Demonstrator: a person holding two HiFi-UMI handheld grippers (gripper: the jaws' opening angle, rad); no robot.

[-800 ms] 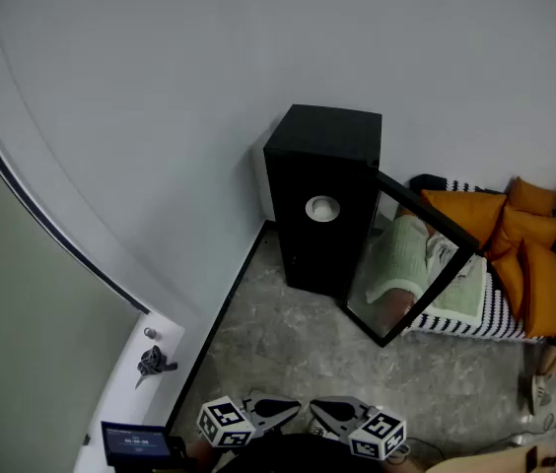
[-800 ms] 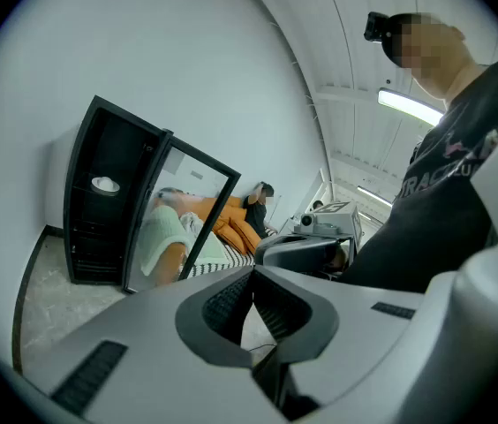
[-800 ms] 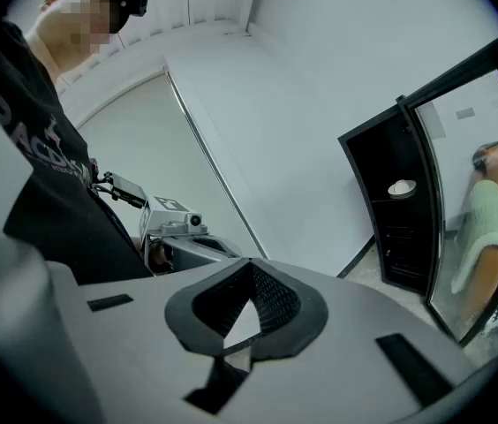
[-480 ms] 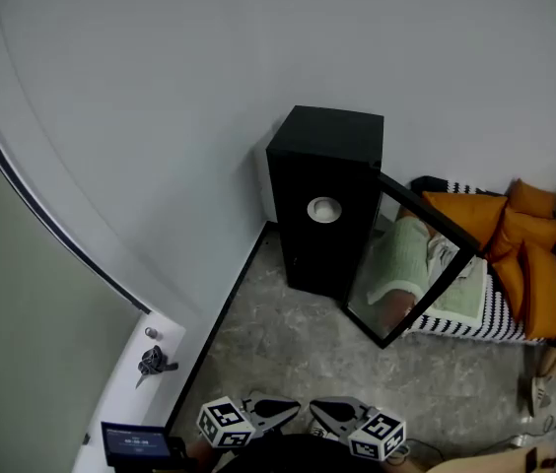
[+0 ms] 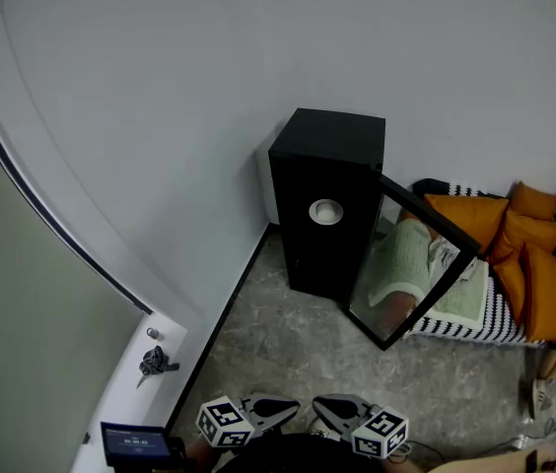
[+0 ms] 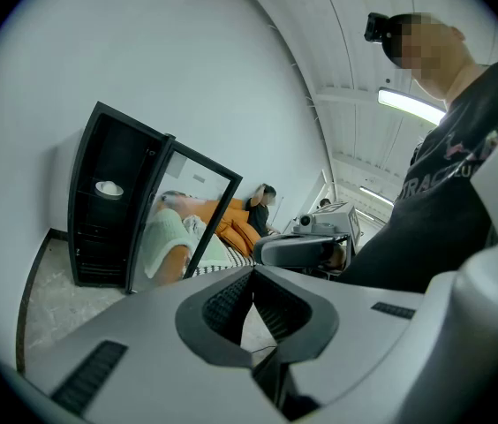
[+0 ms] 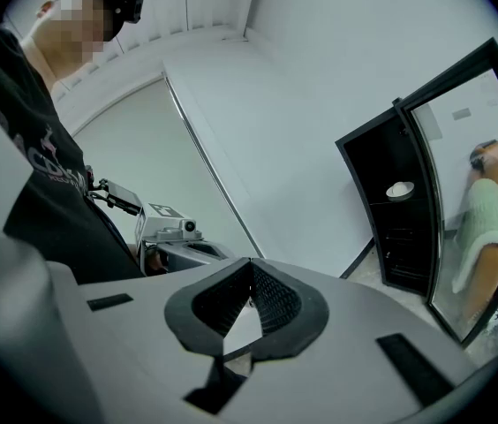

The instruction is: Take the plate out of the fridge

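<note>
A small black fridge [image 5: 325,200] stands against the white wall, its glass door [image 5: 411,264] swung open to the right. On an upper shelf inside sits a white plate [image 5: 325,210], which also shows in the left gripper view [image 6: 109,187] and the right gripper view [image 7: 399,189]. Both grippers hover low at the bottom of the head view, well short of the fridge. My left gripper [image 5: 283,408] has its jaws shut with nothing between them [image 6: 252,269]. Beside it, my right gripper [image 5: 325,406] is likewise shut and empty [image 7: 250,261].
Right of the fridge lies striped bedding [image 5: 475,313] with orange cushions [image 5: 524,254] and a person under a green cloth [image 5: 401,264]. A white ledge at the left carries a black object [image 5: 155,363] and a small screen [image 5: 135,441]. Grey stone floor [image 5: 288,348] lies between me and the fridge.
</note>
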